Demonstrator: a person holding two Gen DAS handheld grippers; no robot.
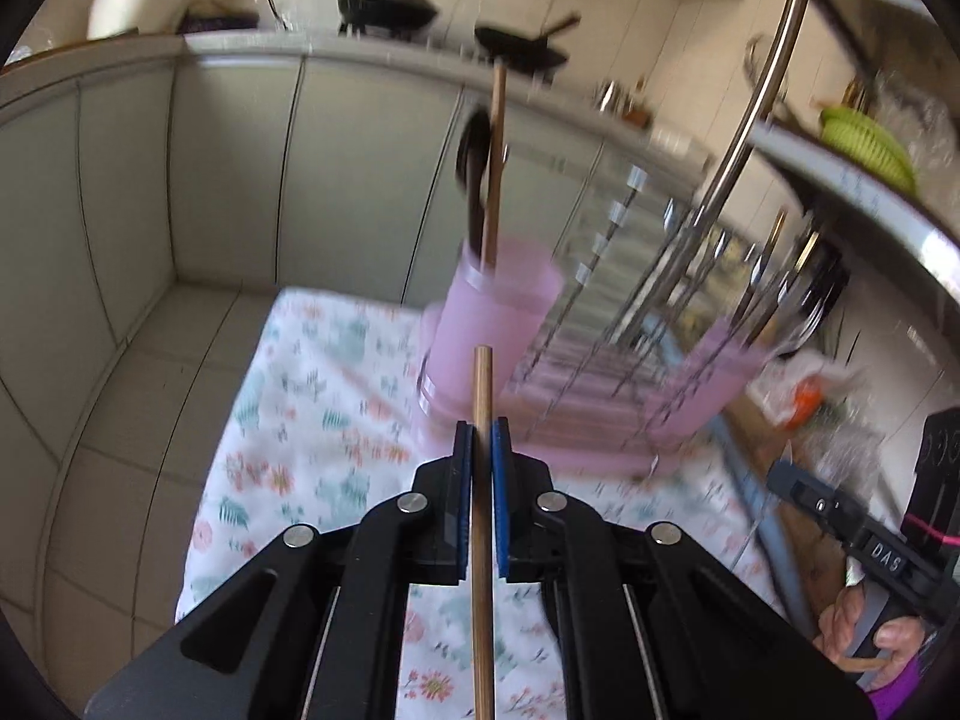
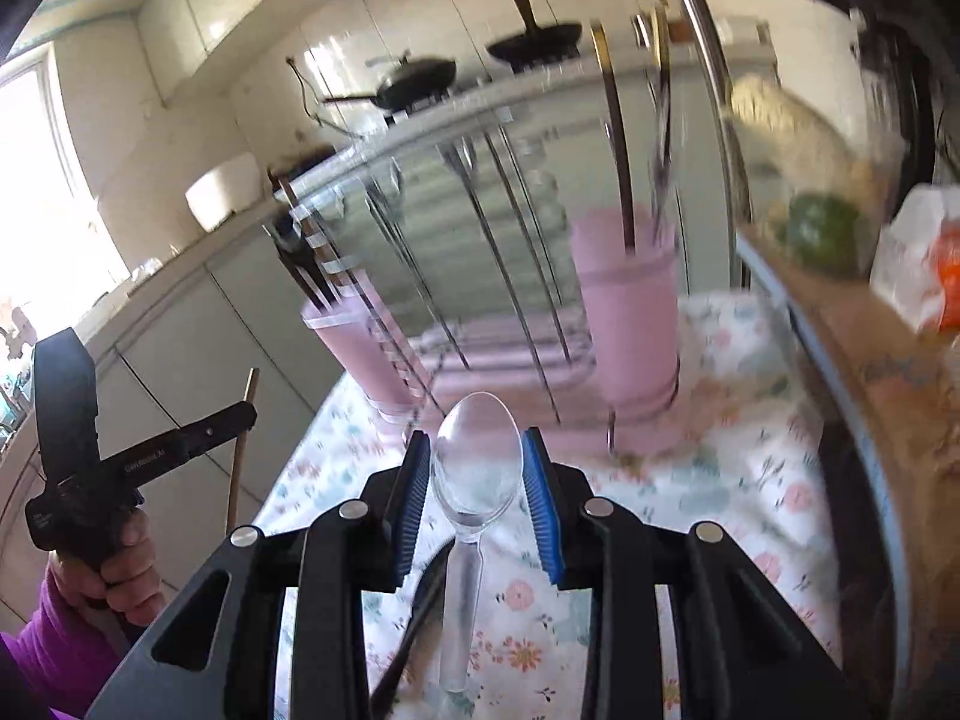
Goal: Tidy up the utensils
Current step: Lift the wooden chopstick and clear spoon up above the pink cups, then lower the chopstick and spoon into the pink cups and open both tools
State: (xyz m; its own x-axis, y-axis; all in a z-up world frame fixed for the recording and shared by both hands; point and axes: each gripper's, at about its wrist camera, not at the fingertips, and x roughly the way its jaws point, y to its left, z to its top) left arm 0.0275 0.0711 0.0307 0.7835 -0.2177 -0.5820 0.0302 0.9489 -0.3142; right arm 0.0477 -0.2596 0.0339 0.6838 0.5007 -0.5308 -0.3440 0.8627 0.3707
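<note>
My left gripper (image 1: 482,426) is shut on a thin wooden chopstick (image 1: 482,570) that points straight ahead, held above the floral cloth. Ahead of it a pink cup (image 1: 492,318) holds a dark spoon (image 1: 474,180) and another wooden chopstick (image 1: 495,150). My right gripper (image 2: 477,438) is shut on a clear plastic spoon (image 2: 474,468), its bowl pinched between the blue pads and its handle running back under the jaws. A second pink cup (image 2: 624,324) with upright utensils stands ahead of it on the right. The left gripper (image 2: 243,417) shows at the left edge of the right wrist view.
A wire dish rack (image 1: 606,312) on a pink tray stands between the two cups on the floral cloth (image 1: 312,420). A wooden board (image 2: 888,396) with bags lies at the right. A dark utensil (image 2: 414,630) lies below the right gripper. Cabinets and a counter with pans (image 1: 390,0) stand behind.
</note>
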